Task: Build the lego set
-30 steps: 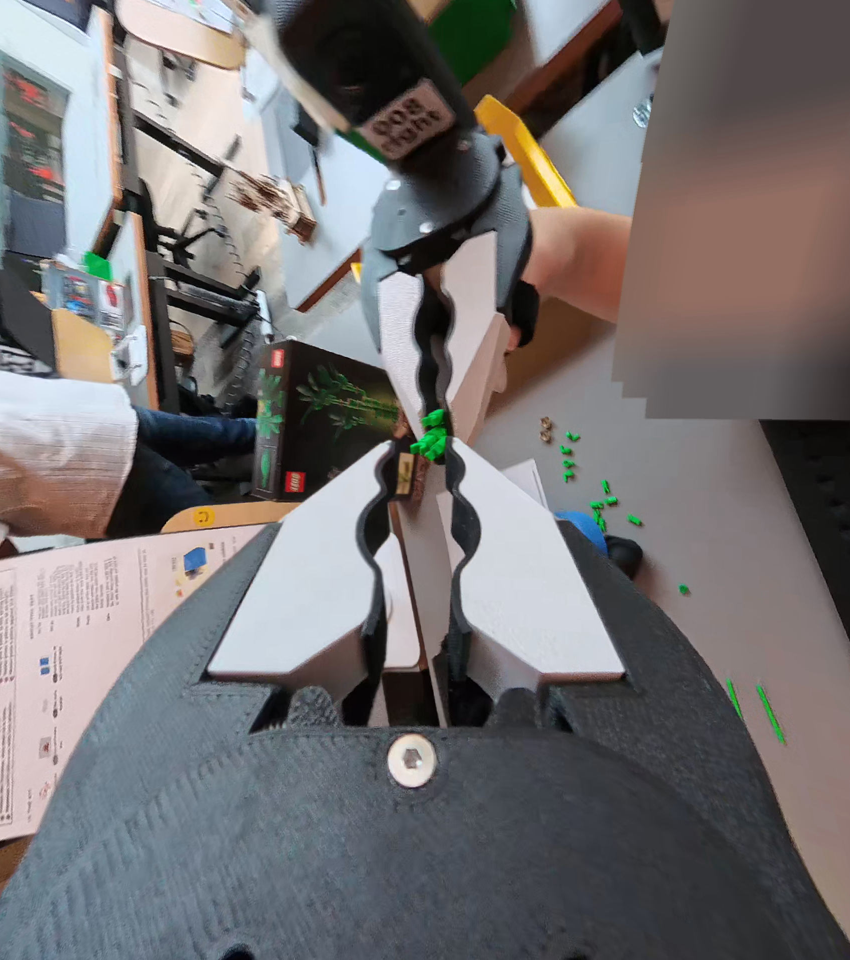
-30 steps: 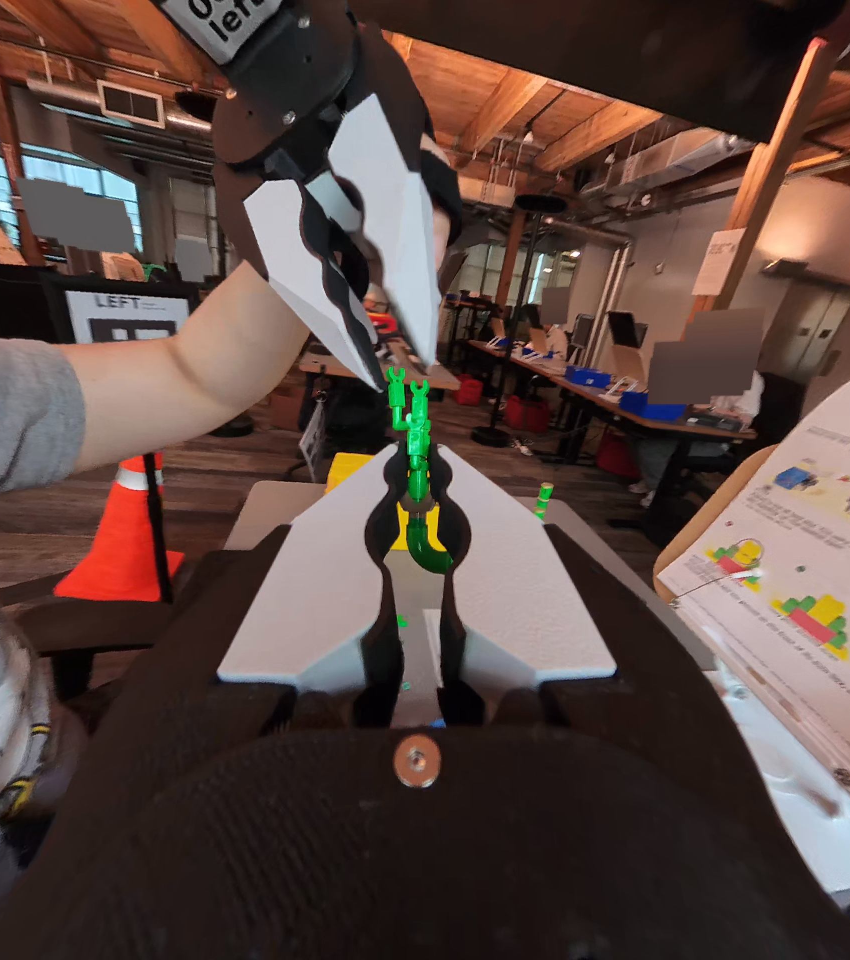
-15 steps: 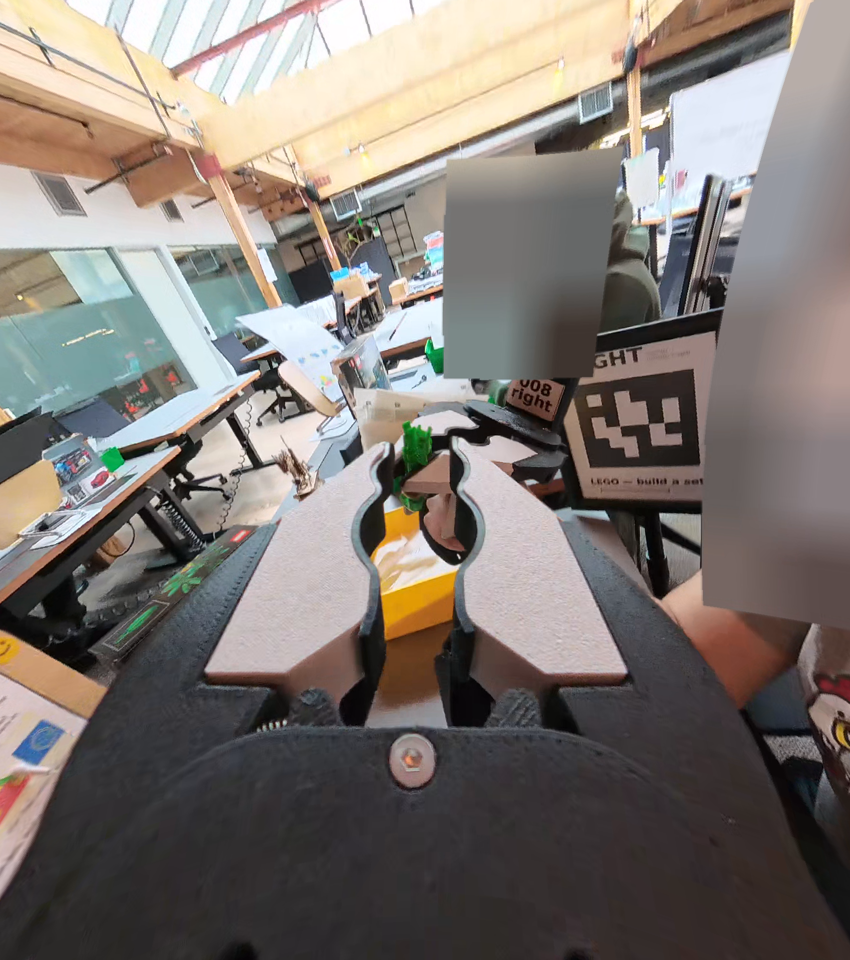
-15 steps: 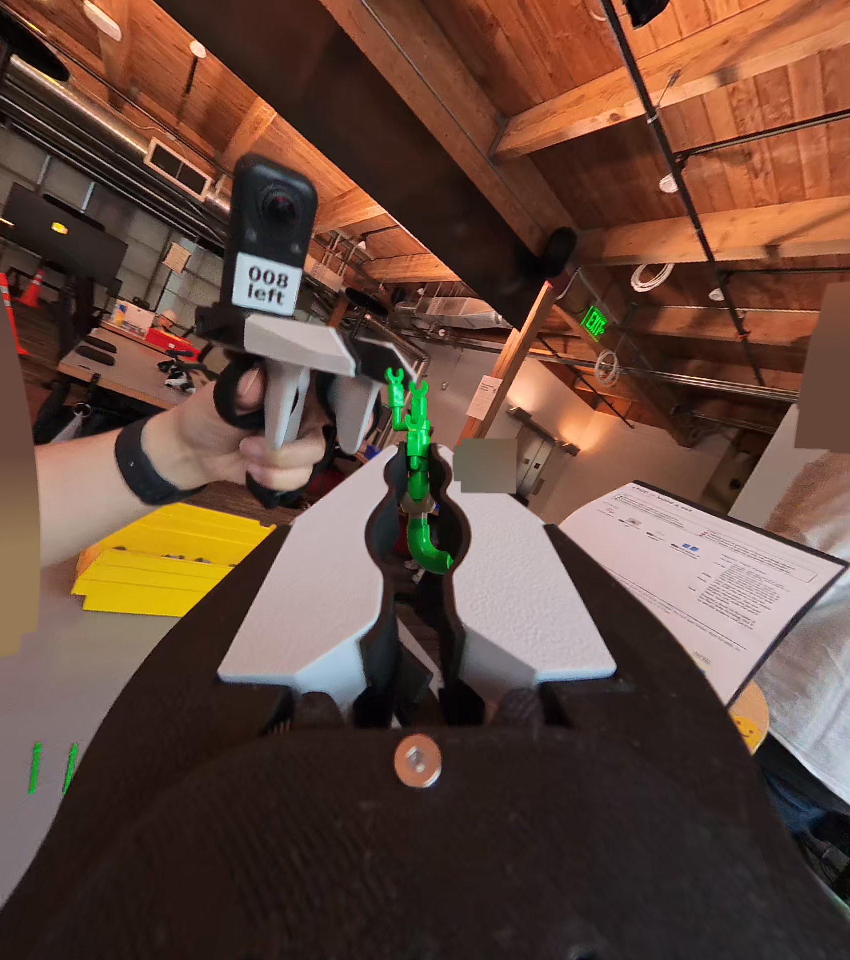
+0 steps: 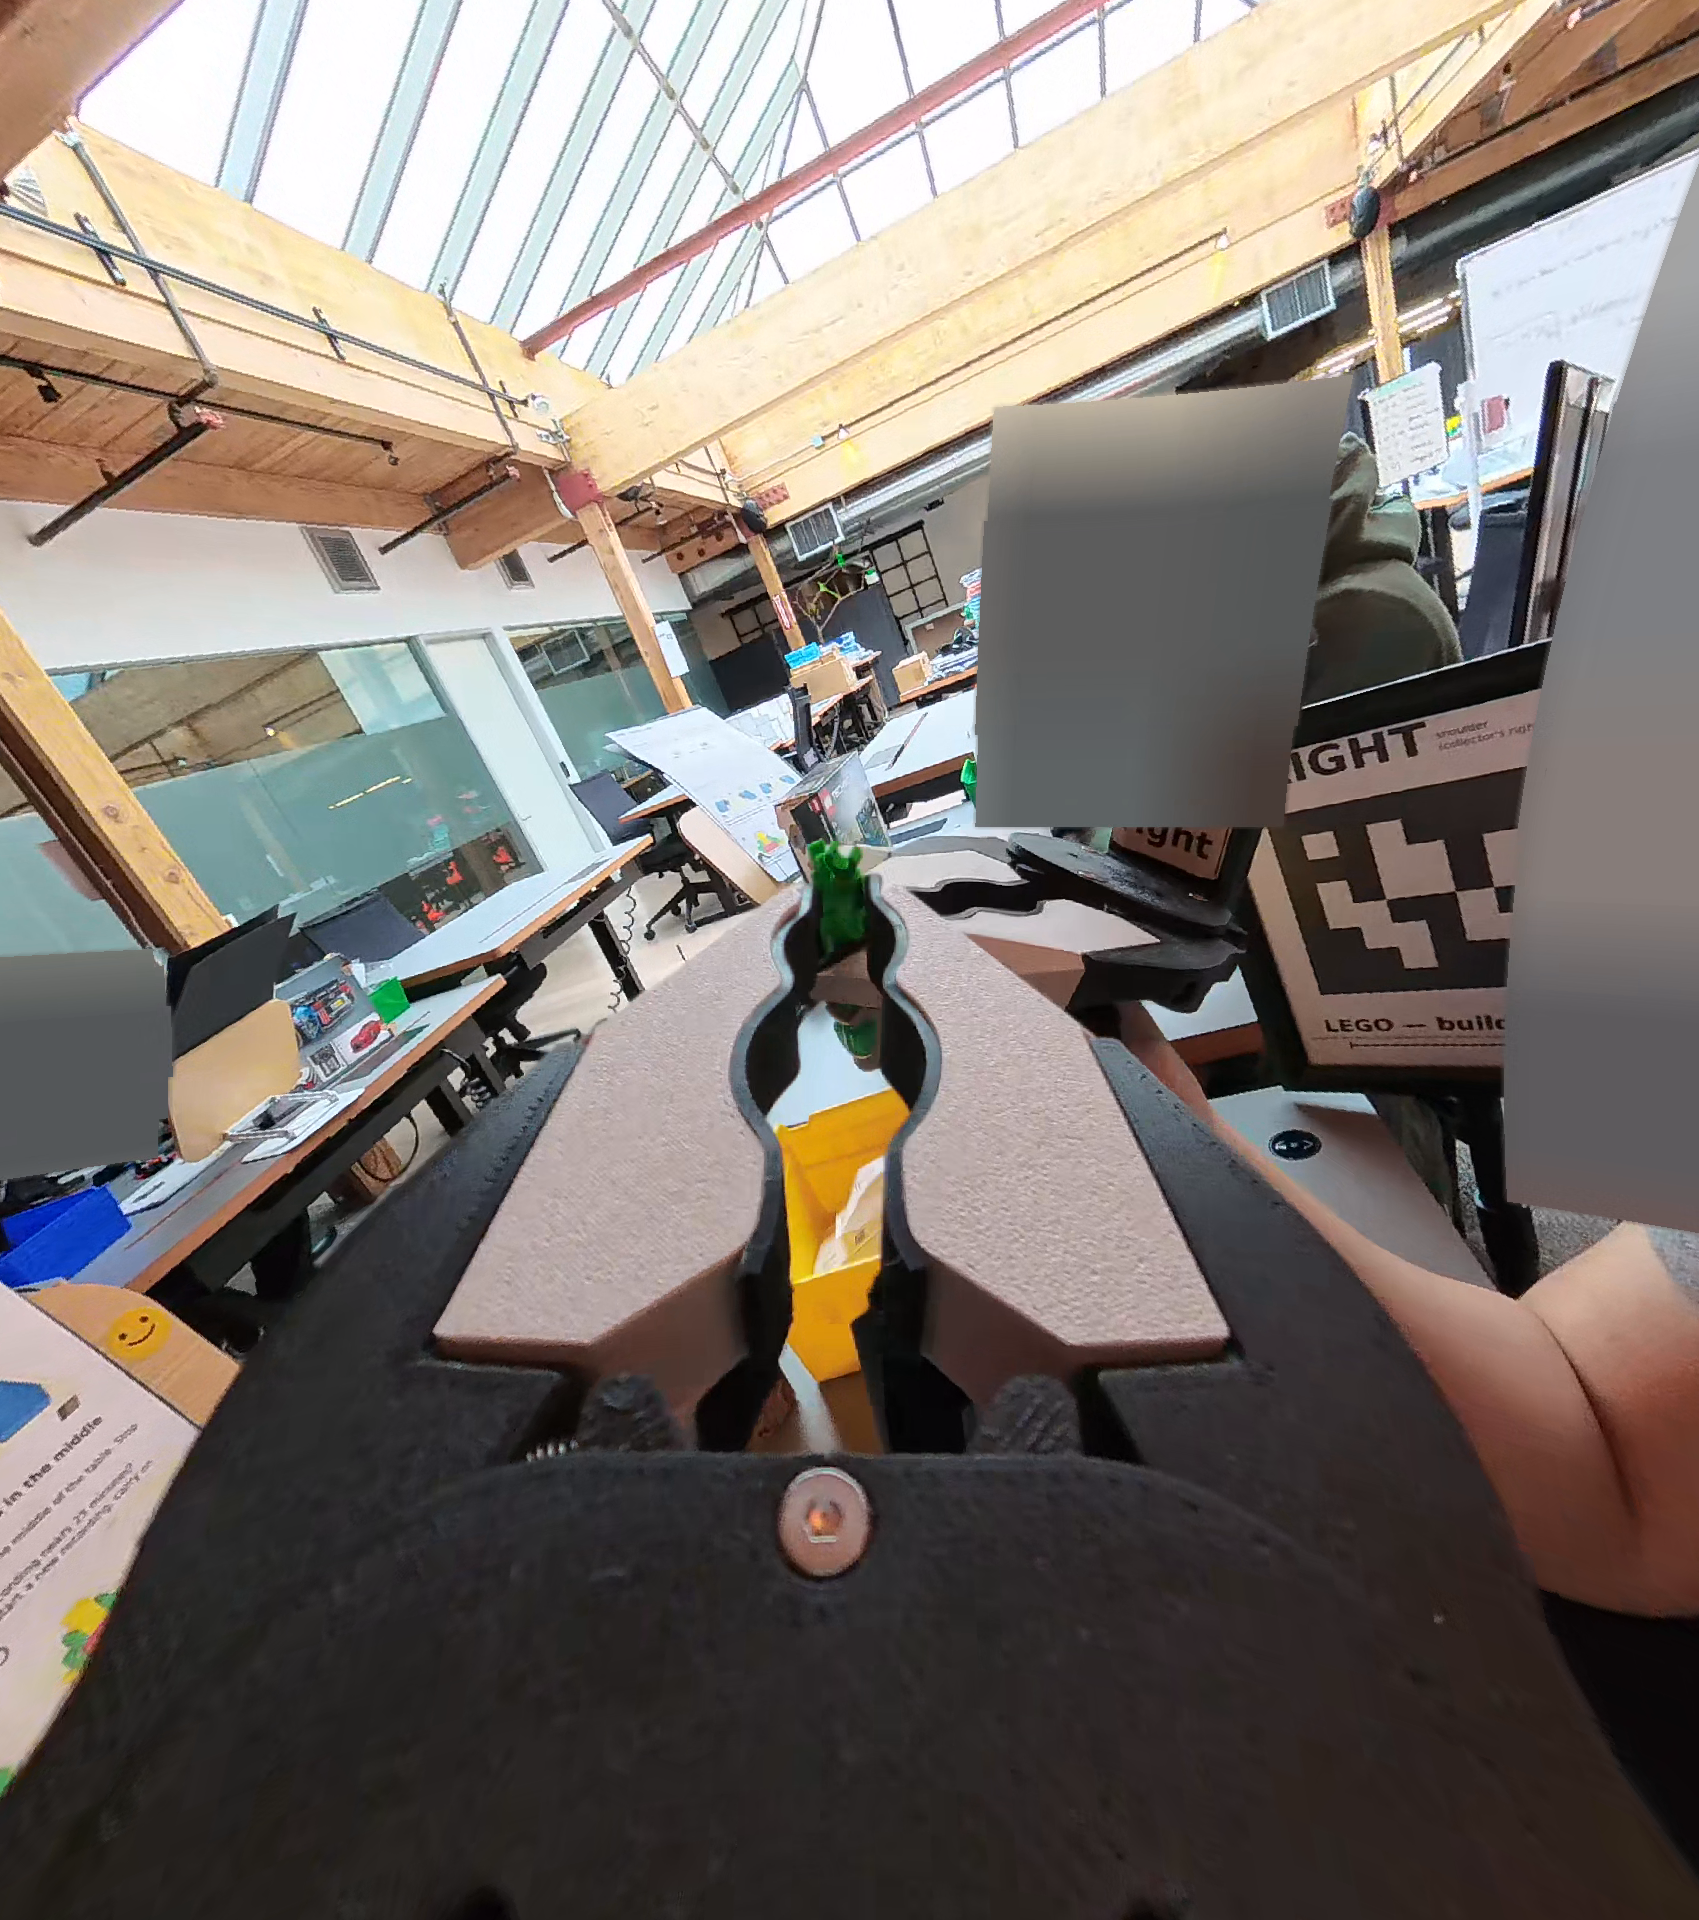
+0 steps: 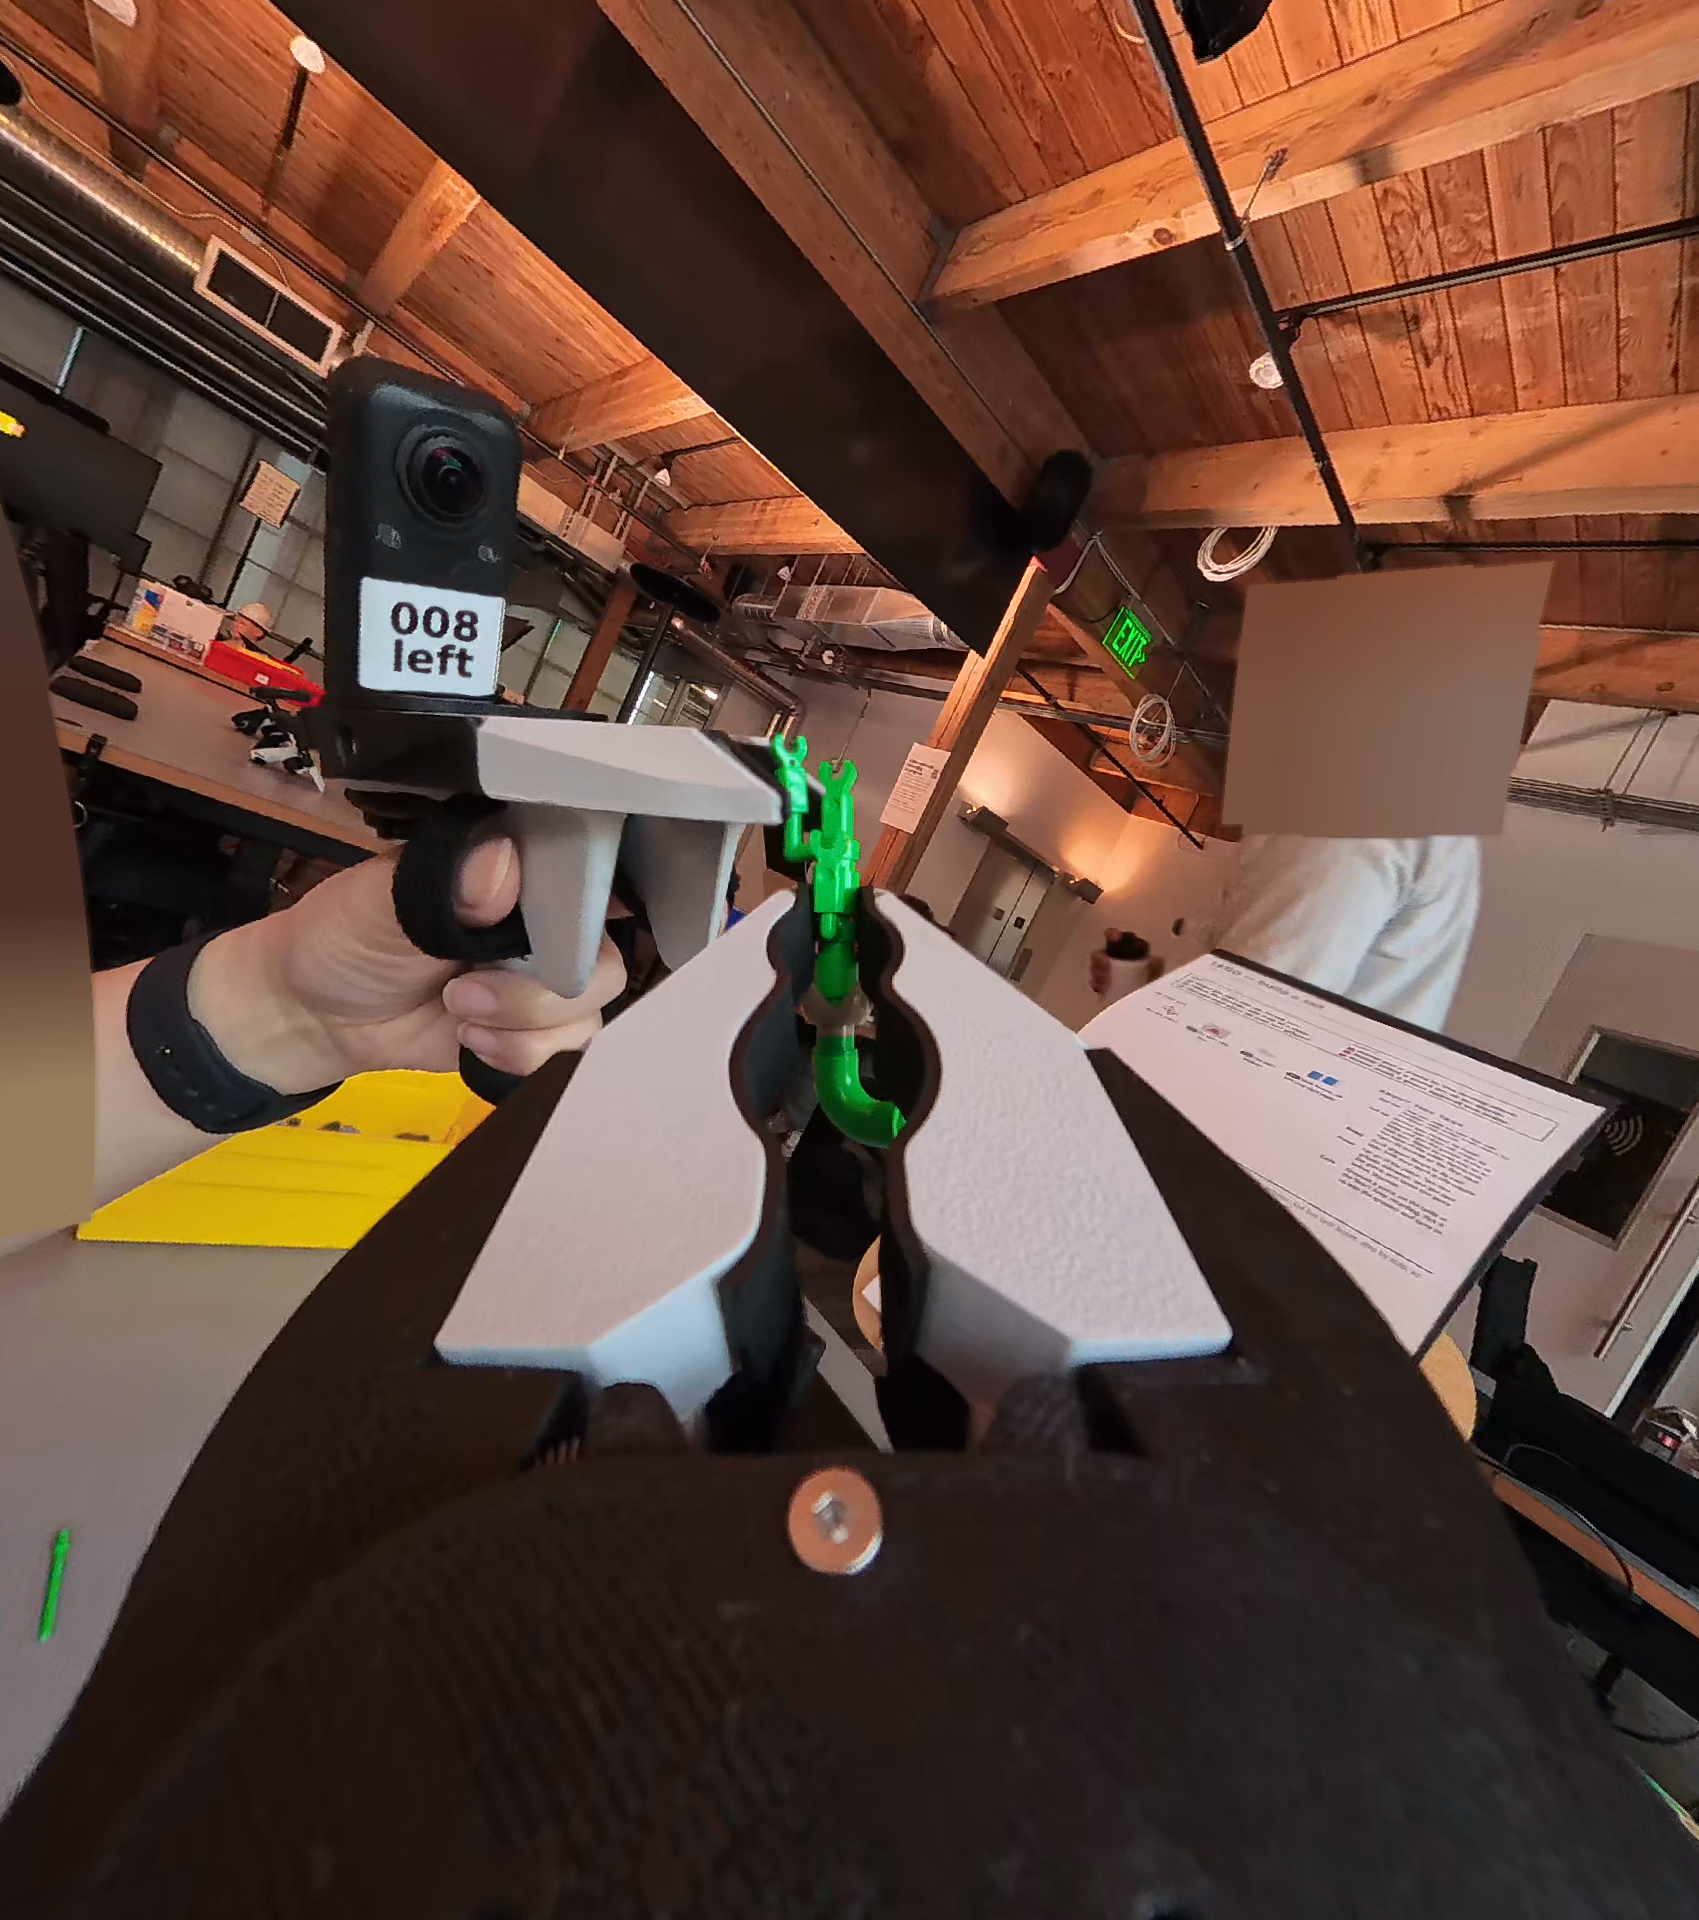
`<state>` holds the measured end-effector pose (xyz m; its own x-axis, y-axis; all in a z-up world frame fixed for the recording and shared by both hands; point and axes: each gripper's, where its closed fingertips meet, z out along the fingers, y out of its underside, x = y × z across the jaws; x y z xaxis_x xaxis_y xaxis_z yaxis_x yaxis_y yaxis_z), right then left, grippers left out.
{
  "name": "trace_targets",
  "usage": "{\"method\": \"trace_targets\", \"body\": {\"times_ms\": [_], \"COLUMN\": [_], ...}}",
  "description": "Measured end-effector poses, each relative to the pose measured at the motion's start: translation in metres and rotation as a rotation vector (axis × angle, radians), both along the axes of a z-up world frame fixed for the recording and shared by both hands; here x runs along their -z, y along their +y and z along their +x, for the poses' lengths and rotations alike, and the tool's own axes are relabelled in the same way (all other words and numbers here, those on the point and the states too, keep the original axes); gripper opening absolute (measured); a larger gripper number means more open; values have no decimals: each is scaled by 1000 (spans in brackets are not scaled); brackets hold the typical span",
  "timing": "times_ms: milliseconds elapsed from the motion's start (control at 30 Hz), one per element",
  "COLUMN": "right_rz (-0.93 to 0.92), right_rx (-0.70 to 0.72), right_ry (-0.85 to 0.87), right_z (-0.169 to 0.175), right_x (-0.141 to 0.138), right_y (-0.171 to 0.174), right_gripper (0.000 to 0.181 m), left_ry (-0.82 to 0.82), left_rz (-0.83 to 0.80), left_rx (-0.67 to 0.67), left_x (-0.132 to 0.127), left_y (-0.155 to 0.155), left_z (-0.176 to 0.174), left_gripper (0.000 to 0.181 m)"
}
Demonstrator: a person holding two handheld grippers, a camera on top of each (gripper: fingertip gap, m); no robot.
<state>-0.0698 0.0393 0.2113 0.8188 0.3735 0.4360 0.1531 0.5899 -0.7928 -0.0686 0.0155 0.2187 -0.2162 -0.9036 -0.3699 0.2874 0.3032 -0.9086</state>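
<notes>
A bright green plant stem [image 6: 832, 883] with forked clip ends on top, a tan joint and a curved bottom end stands upright between the fingertips of my right gripper [image 6: 837, 914], which is shut on its middle. My left gripper [image 6: 772, 800] comes in level from the left, and its tip meets one of the stem's top clips. In the left wrist view the left gripper [image 5: 837, 906] has its jaws closed to a narrow gap around the green stem top [image 5: 837, 883]. The right gripper [image 5: 1021, 914] reaches in from the right there.
A yellow bin [image 6: 284, 1174] sits on the grey table [image 6: 45, 1382] below the left hand, also in the left wrist view [image 5: 829, 1226]. Two thin green rods [image 6: 14, 1584] lie on the table. An instruction sheet [image 6: 1344, 1112] stands at the right. A person in white [image 6: 1344, 935] stands behind. Less than 4 cm separates the two grippers' tips.
Both grippers tilted up from the table with the stem between them. The left gripper swung from above the stem to level at its left. The right grip is unchanged.
</notes>
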Motion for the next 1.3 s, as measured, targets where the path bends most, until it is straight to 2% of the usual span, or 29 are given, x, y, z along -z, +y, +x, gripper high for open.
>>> {"method": "trace_targets", "body": {"times_ms": [33,300,500,767,833,900,967,1067,1167,1233,1300], "right_rz": [1,39,154,307,302,257,175,3,-107,-144,-155], "right_rx": [1,66,242,526,552,469,274,-70,-328,-425,-466], "right_ry": [-4,-2,-28,-106,-106,-70,14,147,179,203,211], "right_z": [-1,3,8,18,19,18,13,7,-1,0,1], "right_x": [0,-1,-4,-4,-4,-3,-3,-3,-1,-1,-2], "right_y": [0,4,8,13,16,19,17,10,-1,-7,-10], "right_gripper": [4,4,4,4,4,4,4,4,4,4,4], "left_ry": [-4,-43,-62,-68,-69,-63,-62,-56,47,91,72], "left_rz": [1,-13,-86,-157,-200,-227,-228,-254,-247,-186,-44], "left_rx": [3,-37,-87,-244,-281,-280,-235,-110,48,61,6], "left_x": [0,0,-1,1,1,2,-2,-13,-12,-9,-8], "left_y": [0,4,10,20,24,25,22,17,7,6,7], "left_z": [0,2,4,11,12,11,6,-10,-17,-14,-11], "left_gripper": [4,2,3,3,3,4,23,22,20,18,18]}}
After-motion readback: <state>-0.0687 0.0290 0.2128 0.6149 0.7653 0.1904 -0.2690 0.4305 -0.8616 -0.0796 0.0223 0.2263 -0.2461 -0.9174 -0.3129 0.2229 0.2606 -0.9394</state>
